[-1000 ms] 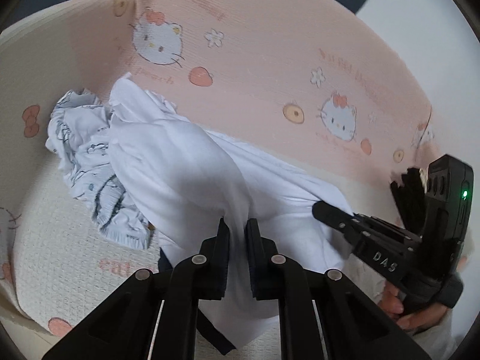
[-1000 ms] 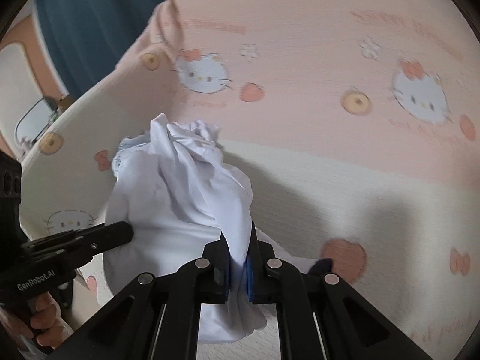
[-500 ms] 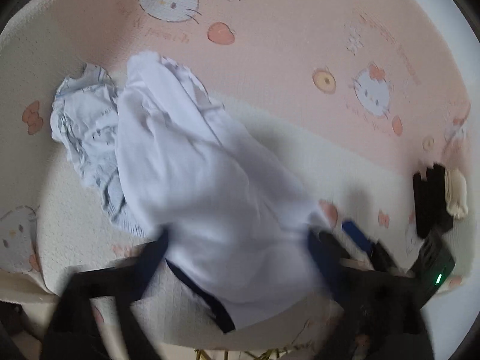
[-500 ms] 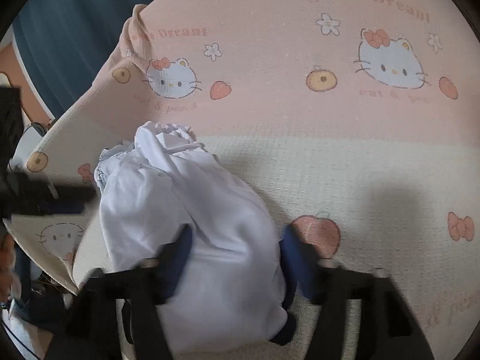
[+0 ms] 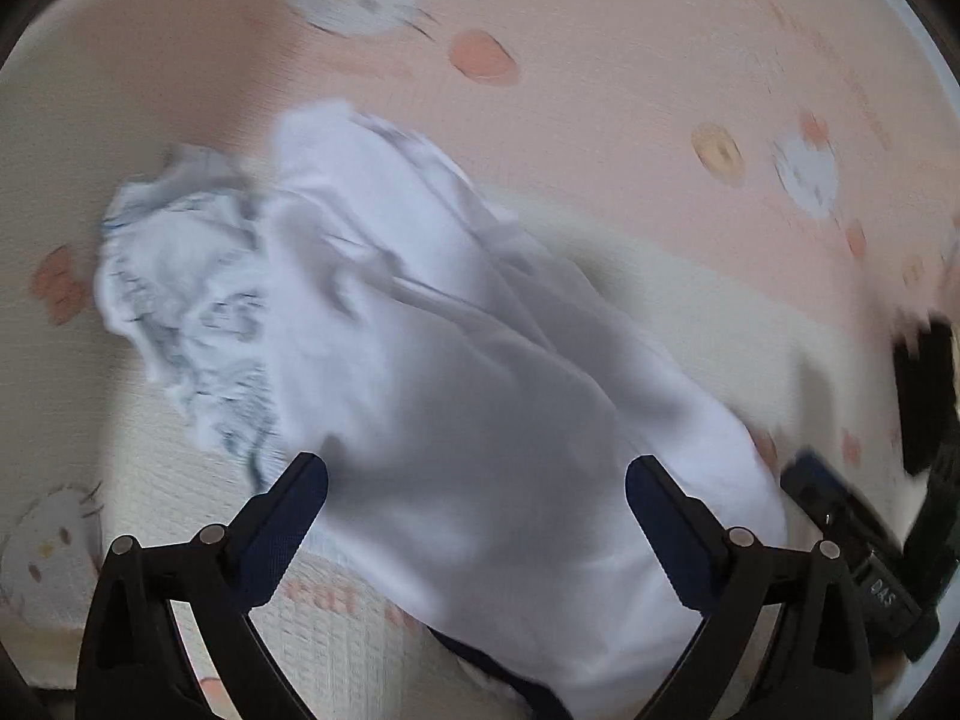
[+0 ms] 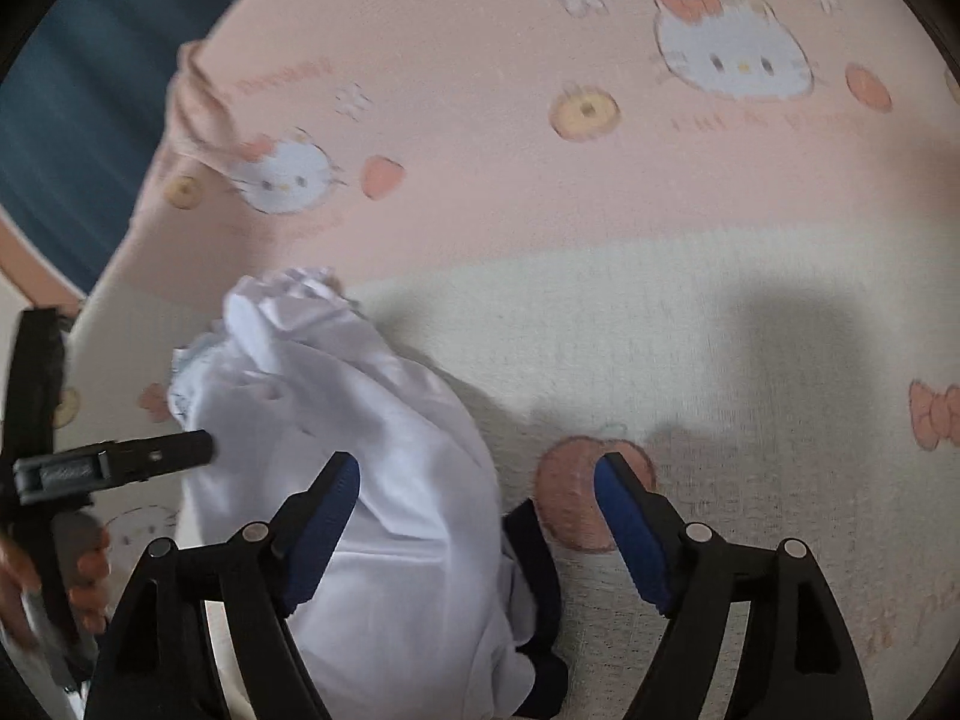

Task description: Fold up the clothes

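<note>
White garment point(image 5: 480, 408) bunched on printed blanket point(image 6: 660, 312), both grippers' fingers point(image 5: 300, 498) point(image 6: 624, 510) spread, empty; risk: snagging crumpled patterned cloth point(image 5: 180, 300) at 9 o'clock.

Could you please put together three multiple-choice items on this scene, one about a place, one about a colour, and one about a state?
1. Where does the white garment lie?
A. On the cat-print bedspread
B. In a basket
C. On a hanger

2. What colour are the pads on the right gripper fingers?
A. Red
B. Blue
C. Yellow

3. How does the left gripper stand?
A. Shut on the garment
B. Shut on nothing
C. Open, its fingers apart above the garment

Answers: 1 A, the cloth rests on the pink and cream printed cover. 2 B, blue pads show in the right wrist view. 3 C, a wide gap shows between its fingers.
</note>
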`<control>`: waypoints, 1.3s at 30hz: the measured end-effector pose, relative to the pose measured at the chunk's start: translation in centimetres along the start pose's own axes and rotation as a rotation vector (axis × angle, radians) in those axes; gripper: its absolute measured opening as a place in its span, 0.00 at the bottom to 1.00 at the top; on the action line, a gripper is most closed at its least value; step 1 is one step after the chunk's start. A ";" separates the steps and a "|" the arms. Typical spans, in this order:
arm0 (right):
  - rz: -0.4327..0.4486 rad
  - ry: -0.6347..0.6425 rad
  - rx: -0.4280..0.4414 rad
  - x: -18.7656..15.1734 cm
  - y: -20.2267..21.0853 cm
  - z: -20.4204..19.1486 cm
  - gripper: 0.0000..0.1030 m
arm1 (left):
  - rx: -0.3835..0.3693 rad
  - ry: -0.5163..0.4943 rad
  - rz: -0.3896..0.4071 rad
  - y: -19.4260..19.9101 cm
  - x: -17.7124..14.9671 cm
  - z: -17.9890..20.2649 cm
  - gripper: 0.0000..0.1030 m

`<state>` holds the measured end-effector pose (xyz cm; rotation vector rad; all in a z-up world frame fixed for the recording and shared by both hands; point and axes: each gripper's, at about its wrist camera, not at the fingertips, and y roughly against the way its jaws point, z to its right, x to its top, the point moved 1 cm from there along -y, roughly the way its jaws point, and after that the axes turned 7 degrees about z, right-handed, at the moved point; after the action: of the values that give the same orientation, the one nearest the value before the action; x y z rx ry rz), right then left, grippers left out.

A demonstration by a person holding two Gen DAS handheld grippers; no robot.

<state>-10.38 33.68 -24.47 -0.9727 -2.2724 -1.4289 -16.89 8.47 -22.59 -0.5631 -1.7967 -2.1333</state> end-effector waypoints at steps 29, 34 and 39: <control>-0.130 0.250 0.054 -1.2 -6.4 -5.0 0.75 | -0.172 0.362 -0.015 -3.1 -2.5 -7.3 0.97; -0.139 0.343 0.004 -2.0 -6.4 -6.4 0.32 | -0.148 0.318 0.035 -2.6 -2.2 -6.8 0.68; -0.116 0.394 0.007 -2.4 -5.8 -7.4 0.06 | -0.130 0.209 0.097 -1.6 -2.7 -5.0 0.20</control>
<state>-13.37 24.65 -26.33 -0.5053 -2.0636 -1.5019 -15.83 3.79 -25.98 -0.4299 -1.4994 -2.1653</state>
